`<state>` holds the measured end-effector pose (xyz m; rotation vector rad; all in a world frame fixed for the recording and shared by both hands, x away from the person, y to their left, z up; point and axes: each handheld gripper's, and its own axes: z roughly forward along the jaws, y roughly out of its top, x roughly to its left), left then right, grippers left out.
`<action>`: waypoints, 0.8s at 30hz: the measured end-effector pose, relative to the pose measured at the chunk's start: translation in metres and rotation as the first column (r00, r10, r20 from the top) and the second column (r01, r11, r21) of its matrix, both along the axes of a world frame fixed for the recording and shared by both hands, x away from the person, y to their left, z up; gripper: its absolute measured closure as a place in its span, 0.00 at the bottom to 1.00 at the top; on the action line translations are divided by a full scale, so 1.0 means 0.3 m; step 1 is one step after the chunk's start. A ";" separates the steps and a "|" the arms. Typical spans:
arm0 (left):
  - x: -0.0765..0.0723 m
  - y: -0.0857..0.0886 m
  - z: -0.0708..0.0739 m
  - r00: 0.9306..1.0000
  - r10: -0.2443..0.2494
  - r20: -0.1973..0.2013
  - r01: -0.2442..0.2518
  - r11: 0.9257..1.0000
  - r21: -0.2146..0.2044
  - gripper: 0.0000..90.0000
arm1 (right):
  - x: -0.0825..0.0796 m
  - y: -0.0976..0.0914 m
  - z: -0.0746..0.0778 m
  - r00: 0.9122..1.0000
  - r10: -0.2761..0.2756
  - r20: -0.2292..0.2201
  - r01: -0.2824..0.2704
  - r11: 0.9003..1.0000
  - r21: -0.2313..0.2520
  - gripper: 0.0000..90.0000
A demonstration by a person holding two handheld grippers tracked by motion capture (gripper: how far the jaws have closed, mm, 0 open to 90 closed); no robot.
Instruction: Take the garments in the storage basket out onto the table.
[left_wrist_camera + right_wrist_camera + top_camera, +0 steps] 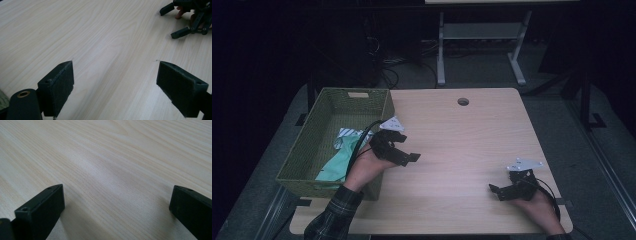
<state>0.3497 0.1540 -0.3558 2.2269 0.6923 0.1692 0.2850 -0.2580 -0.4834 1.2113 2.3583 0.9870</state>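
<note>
My left gripper point(407, 147) hovers over the light wooden table point(462, 145), just right of a green woven basket point(307, 150). Its jaws stand wide apart with nothing but bare wood between them, as the left gripper view shows point(115, 77). Inside the basket lie a teal cloth point(337, 162) and a white striped cloth point(348, 134). My right gripper point(496, 192) rests low near the table's front right corner, open and empty point(116, 202). That right gripper point(190, 20) also appears far off in the left gripper view, held by a hand.
A round cable hole point(463, 101) sits near the table's far edge. Beyond the table a white desk frame point(482, 45) stands on a dark floor. The basket's right wall lies close to my left forearm point(362, 175).
</note>
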 end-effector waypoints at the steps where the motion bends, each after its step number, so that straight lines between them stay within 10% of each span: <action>1: 0.000 0.000 0.000 1.000 0.000 0.000 0.000 1.000 0.000 0.15 | 0.000 0.000 0.000 1.000 0.000 0.000 0.000 1.000 0.000 0.00; 24: 0.020 0.116 0.017 0.998 0.059 -0.008 -0.059 0.998 0.000 0.15 | 0.000 0.000 0.000 1.000 0.000 0.000 0.000 1.000 0.000 0.00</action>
